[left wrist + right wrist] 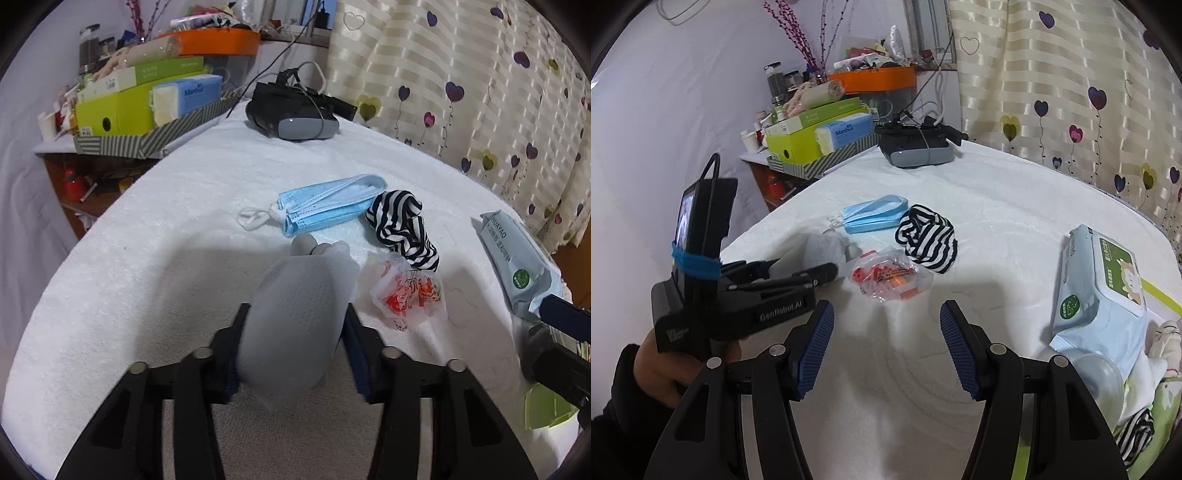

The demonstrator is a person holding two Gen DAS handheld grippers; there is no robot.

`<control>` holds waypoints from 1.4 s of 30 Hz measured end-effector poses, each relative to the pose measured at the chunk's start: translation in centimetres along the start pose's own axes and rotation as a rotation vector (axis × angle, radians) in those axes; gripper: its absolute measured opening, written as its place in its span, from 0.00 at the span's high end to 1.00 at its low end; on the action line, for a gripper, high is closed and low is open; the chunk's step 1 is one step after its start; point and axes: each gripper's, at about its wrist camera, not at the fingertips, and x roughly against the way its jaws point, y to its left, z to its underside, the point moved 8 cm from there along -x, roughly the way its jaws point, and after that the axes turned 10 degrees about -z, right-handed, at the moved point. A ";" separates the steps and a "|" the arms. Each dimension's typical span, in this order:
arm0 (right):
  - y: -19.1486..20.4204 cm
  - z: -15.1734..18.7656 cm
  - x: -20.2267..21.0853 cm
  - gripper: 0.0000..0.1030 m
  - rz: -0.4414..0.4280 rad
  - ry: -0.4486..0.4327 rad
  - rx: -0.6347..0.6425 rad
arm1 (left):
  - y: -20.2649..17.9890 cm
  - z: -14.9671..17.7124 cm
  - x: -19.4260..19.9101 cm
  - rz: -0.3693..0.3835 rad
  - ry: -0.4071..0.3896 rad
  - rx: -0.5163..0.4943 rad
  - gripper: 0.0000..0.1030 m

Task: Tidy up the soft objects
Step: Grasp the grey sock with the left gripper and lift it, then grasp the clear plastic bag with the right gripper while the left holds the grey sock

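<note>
1. Left gripper (295,325) clamps a grey-white mesh cloth (299,321) between its jaws, above the white towel (147,258).
2. Blue face masks (325,206) lie beyond the cloth at twelve o'clock; the striped fabric (402,225) and orange-printed plastic bag (406,295) sit at one to two o'clock.
3. Right gripper (886,343) hangs wide apart and empty, the bag just ahead at twelve o'clock, a wipes pack (1100,295) at three.

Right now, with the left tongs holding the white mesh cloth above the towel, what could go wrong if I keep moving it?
1. The white mesh cloth bulges past the left tongs and hangs loose, so it may slip out.
2. Its dangling end is close to the crinkly snack packet and the striped cloth, and could drag them.
3. The right tongs are open and empty near the wet wipes pack; a sideways move may bump it.
</note>
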 end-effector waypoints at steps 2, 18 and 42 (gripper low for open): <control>-0.3 -0.2 -0.4 0.41 0.008 0.006 -0.012 | 0.2 0.0 0.3 0.010 -0.001 0.010 0.68; -1.3 -1.6 -7.0 0.41 0.043 0.118 -0.080 | 3.2 1.4 5.8 0.067 -0.066 0.132 0.72; 1.0 -0.8 -5.3 0.69 -0.009 0.082 -0.068 | 3.3 2.9 9.3 0.087 -0.095 0.167 0.71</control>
